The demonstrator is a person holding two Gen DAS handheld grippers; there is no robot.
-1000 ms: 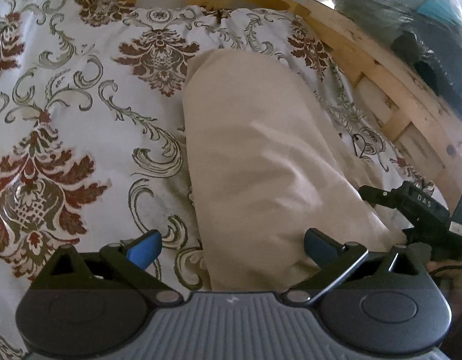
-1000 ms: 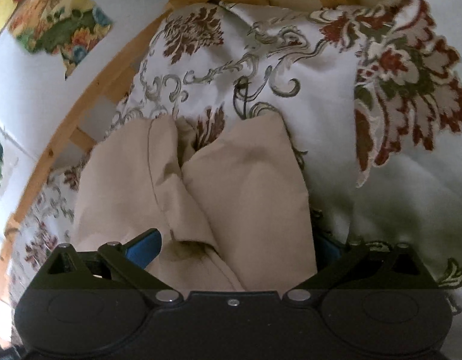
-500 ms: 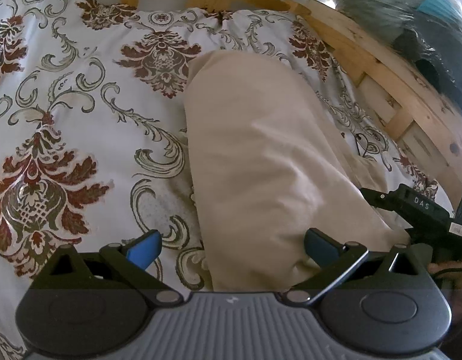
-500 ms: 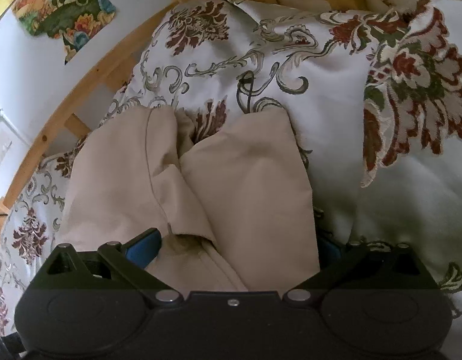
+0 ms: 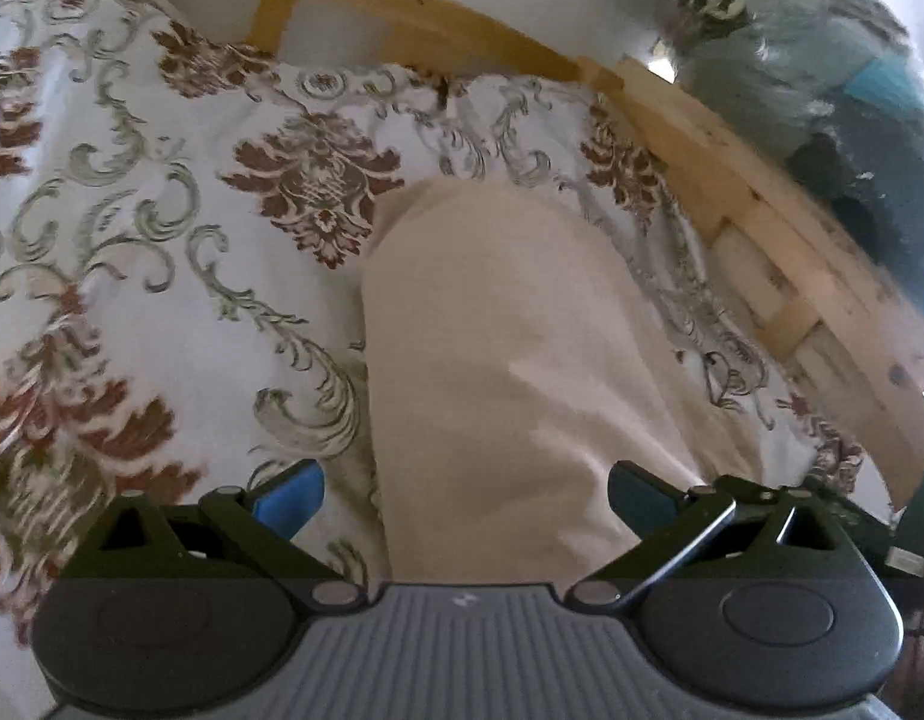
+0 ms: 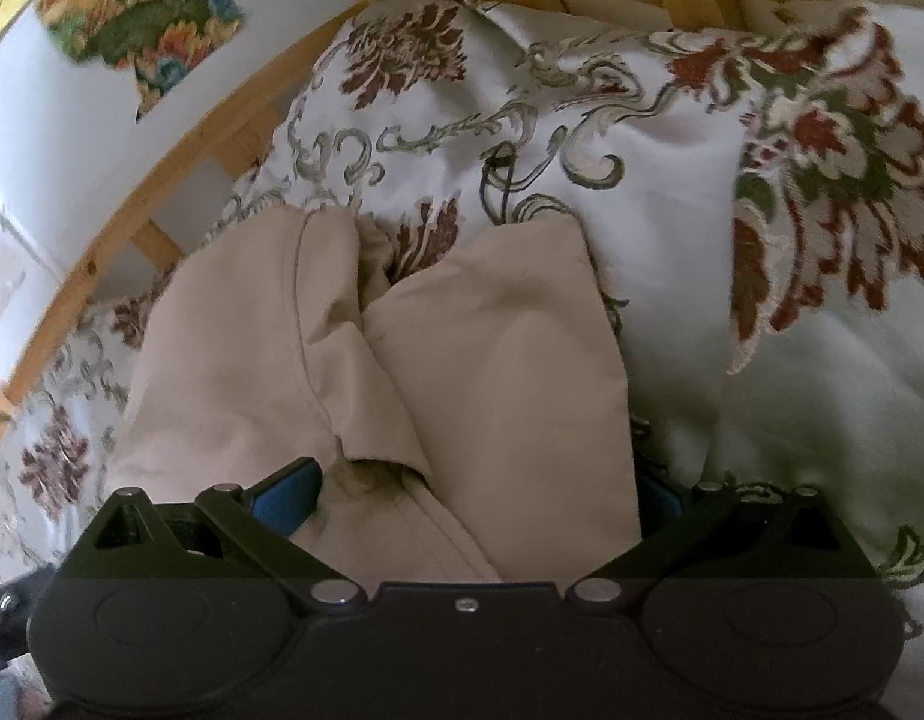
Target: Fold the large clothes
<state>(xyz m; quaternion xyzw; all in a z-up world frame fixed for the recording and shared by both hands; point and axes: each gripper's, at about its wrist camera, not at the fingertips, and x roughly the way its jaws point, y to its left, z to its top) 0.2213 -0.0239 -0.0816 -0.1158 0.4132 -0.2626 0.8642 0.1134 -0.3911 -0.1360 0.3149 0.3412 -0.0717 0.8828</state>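
A beige pair of trousers (image 5: 510, 348) lies folded lengthwise on a floral bedspread (image 5: 132, 276). My left gripper (image 5: 465, 495) is open, its blue fingers astride the near end of the trousers. In the right wrist view the trousers (image 6: 462, 372) show two overlapping layers with a seam. My right gripper (image 6: 474, 495) is open with the cloth lying between its fingers; the right finger is mostly hidden behind the fabric.
A wooden bed frame (image 5: 762, 228) runs along the far and right sides. Dark bundled items (image 5: 834, 78) sit beyond it. The bedspread bunches up at the right (image 6: 792, 210). A wall with a colourful picture (image 6: 138, 18) is at the left.
Both grippers have shifted slightly and the left view has tilted up, showing more of the bed frame. The trousers lie as before and both grippers stay open.
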